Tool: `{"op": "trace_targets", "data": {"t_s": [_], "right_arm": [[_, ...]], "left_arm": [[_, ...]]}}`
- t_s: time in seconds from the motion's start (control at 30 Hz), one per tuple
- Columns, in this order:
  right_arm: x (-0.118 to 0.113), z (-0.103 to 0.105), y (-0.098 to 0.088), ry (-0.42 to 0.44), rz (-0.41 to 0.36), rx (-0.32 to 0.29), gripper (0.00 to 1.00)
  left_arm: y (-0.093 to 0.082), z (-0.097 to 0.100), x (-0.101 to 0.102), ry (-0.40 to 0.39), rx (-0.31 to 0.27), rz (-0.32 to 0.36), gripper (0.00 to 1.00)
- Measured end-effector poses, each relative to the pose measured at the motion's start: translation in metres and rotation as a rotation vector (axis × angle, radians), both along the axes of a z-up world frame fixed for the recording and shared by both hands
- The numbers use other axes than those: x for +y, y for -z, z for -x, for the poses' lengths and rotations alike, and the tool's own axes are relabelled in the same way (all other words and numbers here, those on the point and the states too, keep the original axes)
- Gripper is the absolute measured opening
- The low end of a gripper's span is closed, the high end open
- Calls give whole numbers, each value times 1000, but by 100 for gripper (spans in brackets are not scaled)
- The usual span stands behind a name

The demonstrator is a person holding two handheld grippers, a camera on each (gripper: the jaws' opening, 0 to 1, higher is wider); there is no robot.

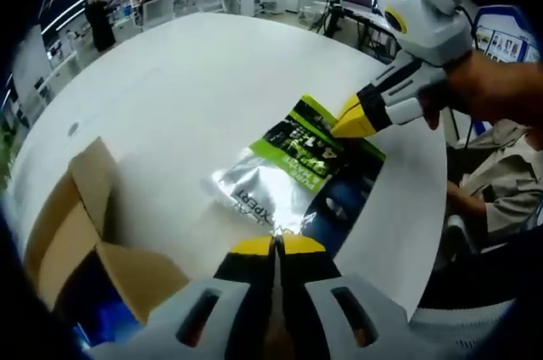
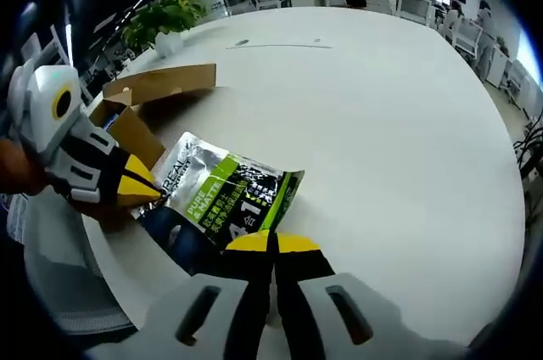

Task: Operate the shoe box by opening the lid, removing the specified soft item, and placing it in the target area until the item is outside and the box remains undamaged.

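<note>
While the silver, green and black pouch (image 1: pixel 293 169) lies flat on the white table (image 1: pixel 195 88), both grippers meet it from opposite ends. In the left gripper view, the left gripper (image 1: pixel 277 244) has its yellow-tipped jaws pressed together with no gap between them, and the near silver edge of the pouch sits right at those tips; whether the edge is actually pinched between them cannot be told. Across the pouch from it, the right gripper (image 1: pixel 349 120) comes in from the upper right in a person's hand (image 1: pixel 488 88), its yellow tips touching the pouch's far green corner. In the right gripper view, the right gripper (image 2: pixel 272 243) also shows its jaws closed tight, tips at the pouch's (image 2: pixel 229 199) near edge, and again a grip on the material cannot be confirmed. The left gripper (image 2: pixel 142 188) enters from the left, tips against the pouch's silver end. The open cardboard shoe box (image 1: pixel 93 233) stands just left of the left gripper's jaws, flaps up, and the pouch lies outside it on the table beside it.
</note>
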State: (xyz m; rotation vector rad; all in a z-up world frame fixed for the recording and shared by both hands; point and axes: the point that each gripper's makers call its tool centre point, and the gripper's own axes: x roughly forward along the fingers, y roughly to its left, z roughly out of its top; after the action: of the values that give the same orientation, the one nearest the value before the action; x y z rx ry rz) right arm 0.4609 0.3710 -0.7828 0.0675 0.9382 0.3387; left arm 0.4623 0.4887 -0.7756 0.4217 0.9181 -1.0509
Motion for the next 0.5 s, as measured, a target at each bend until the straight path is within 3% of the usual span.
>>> {"op": "trace_targets", "data": {"t_s": [0.33, 0.5], "right_arm": [[-4, 1, 4, -19, 17, -5, 2], [-8, 3, 2, -6, 17, -10, 5]], "left_arm": [[1, 0, -1, -17, -1, -10, 0], [-2, -1, -2, -41, 5, 5, 7]]}}
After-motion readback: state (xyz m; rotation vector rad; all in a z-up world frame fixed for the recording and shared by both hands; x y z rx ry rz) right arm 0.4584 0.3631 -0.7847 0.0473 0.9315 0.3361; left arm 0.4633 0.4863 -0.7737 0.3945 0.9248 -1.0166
